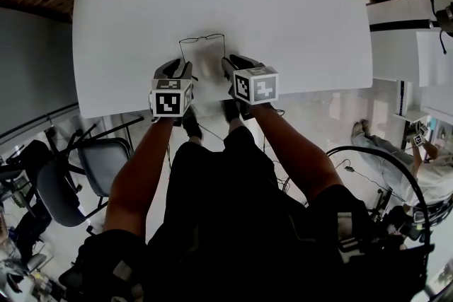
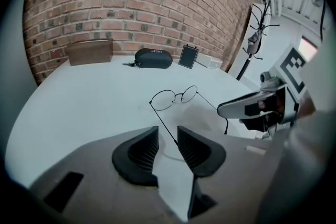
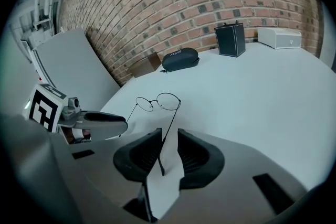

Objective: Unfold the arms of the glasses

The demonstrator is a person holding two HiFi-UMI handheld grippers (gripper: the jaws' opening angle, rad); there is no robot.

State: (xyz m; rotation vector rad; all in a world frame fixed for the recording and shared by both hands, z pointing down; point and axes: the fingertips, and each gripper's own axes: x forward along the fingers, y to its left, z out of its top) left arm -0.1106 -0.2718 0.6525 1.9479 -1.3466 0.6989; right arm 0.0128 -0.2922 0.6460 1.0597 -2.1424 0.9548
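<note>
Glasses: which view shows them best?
The left gripper view: the glasses lie close, with both round lenses and both opened arms clearly outlined. The right gripper view shows them nearly as well, only slightly smaller. The head view gives just a faint thin outline on the white table.

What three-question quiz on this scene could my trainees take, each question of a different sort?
1. True or false: the glasses lie with both arms folded.
2. What runs between the pads of the left tongs? A: a glasses arm; B: a pen; C: nothing.
3. Fill in: the pads of the right tongs stand ___, with a glasses arm between them.
Key: 1 false; 2 A; 3 apart.
</note>
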